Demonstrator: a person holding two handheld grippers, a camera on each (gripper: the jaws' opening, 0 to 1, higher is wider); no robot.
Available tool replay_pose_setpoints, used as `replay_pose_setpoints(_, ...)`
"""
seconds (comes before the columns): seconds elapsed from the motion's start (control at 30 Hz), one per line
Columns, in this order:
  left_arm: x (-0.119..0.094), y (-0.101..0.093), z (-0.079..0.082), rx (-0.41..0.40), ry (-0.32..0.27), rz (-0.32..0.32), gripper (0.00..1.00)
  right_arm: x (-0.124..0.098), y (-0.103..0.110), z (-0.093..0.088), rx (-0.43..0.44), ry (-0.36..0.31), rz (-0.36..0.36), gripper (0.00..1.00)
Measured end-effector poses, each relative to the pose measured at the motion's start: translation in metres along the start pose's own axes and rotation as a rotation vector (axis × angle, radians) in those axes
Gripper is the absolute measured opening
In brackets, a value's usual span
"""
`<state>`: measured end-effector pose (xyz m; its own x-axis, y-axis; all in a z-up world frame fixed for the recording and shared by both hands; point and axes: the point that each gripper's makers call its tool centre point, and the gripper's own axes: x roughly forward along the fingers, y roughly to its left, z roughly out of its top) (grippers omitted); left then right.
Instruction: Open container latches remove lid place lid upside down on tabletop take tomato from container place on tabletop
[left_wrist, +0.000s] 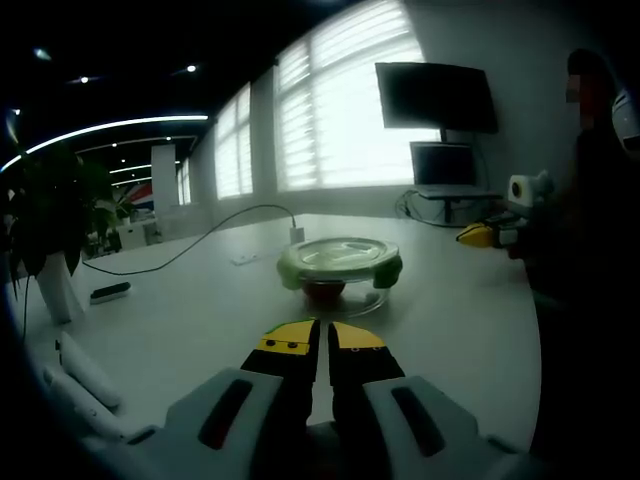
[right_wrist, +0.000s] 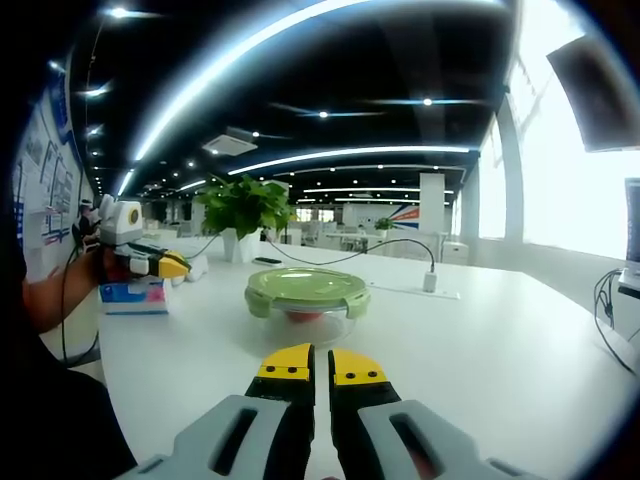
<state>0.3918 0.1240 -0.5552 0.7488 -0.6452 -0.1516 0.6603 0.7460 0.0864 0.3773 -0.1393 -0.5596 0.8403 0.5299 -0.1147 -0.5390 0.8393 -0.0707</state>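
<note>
A round clear container (left_wrist: 340, 275) with a green latched lid (left_wrist: 338, 255) stands on the white table (left_wrist: 200, 320); a red tomato (left_wrist: 325, 291) shows through its wall. My left gripper (left_wrist: 322, 340) is shut with nothing in it, a short way in front of the container. In the right gripper view the same container (right_wrist: 307, 300) and its green lid (right_wrist: 306, 287) sit ahead of my right gripper (right_wrist: 321, 362), which is shut and holds nothing. The tomato (right_wrist: 303, 317) shows red under the lid. Each gripper appears at the far side in the other's view: right gripper (left_wrist: 490, 234), left gripper (right_wrist: 160, 263).
A potted plant (right_wrist: 240, 215) and a cable with a white plug (right_wrist: 430, 280) lie beyond the container. Monitors (left_wrist: 437, 100) stand at the table's far end. A person's arm (right_wrist: 60, 290) and dark torso (left_wrist: 590, 300) border the table. White objects (left_wrist: 85, 380) lie near the left edge.
</note>
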Motion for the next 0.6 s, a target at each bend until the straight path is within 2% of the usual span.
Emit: replay_pose_setpoints(0.6,0.0003,-0.0003,-0.0013,0.004,0.007,0.001,0.06,0.0009,0.0029,-0.0021,0.001,0.008,0.002,0.01)
